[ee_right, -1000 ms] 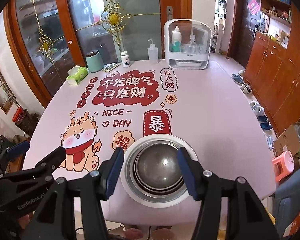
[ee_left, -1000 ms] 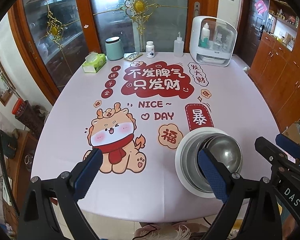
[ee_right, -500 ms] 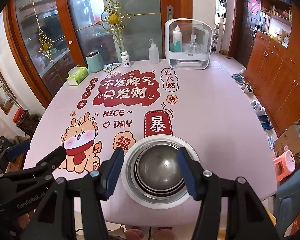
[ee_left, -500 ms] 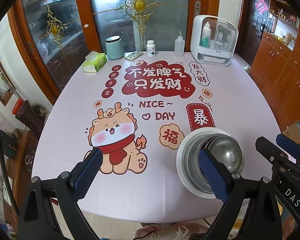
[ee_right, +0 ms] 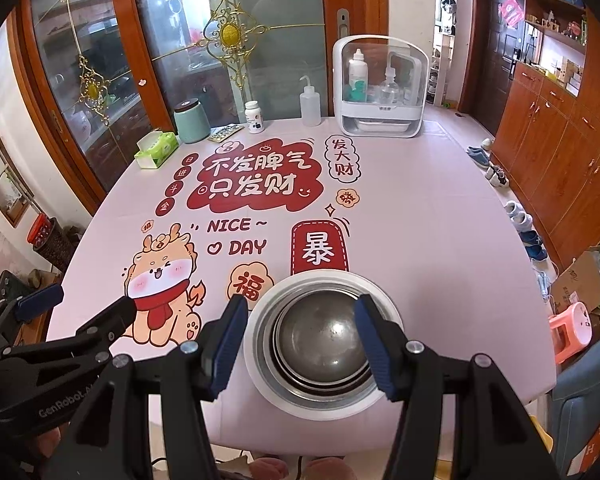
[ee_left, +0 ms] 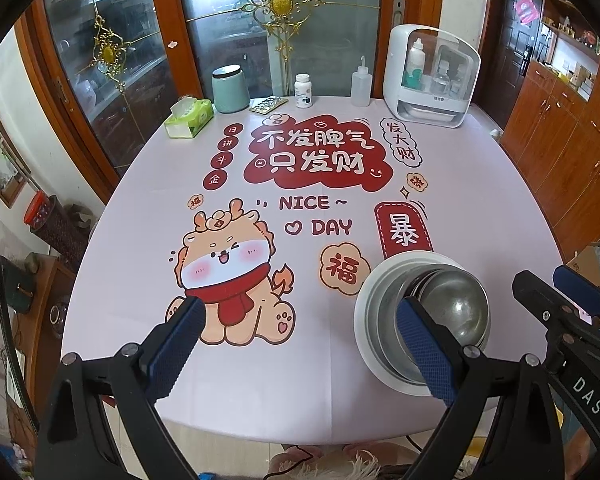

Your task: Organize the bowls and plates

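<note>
Both jaws gape; right gripper (ee_right: 300,340) above stacked bowls (ee_right: 320,344).

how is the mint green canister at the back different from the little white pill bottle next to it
The mint green canister is wider and taller than the white pill bottle. The canister has a dark lid, the bottle a white cap. The bottle carries a dark label; the canister looks plain. Both stand upright at the table's far edge.

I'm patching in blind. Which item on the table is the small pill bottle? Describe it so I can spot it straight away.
Start at the far edge of the pink printed table, along the glass doors. Between the mint green canister and the clear squeeze bottle stands the small pill bottle. It is the only white one with a white cap and a dark label, shorter than both neighbours.
</note>
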`<state>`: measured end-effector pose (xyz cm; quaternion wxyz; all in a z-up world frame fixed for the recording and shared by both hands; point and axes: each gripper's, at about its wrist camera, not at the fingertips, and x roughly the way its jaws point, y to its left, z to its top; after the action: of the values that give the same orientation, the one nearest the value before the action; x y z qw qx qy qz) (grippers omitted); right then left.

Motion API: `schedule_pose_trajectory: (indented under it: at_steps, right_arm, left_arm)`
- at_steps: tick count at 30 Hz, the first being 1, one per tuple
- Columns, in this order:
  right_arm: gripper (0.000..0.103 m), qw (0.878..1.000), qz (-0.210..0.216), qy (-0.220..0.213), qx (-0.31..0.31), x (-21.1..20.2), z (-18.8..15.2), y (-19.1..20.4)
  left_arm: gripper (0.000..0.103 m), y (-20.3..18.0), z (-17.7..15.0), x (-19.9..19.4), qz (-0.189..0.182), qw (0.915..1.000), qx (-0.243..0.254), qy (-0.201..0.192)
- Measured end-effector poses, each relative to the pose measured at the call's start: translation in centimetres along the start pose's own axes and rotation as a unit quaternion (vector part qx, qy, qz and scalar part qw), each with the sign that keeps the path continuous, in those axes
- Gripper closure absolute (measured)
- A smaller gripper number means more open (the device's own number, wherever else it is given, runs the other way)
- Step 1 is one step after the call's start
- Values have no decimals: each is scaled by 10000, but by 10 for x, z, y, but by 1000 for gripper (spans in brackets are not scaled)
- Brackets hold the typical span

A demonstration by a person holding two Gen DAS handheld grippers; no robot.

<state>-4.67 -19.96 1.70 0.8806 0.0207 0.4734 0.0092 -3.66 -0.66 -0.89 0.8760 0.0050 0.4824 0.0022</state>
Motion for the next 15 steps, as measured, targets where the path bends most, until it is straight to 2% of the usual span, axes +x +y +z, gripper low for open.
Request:
schedule_pose_trajectory:
  at_steps: [15]
  right_arm:
    - [47, 10000, 58, 37, -9, 5, 3, 0]
  left_arm:
    - [7, 1, 1, 2, 6, 10000, 29, 5]
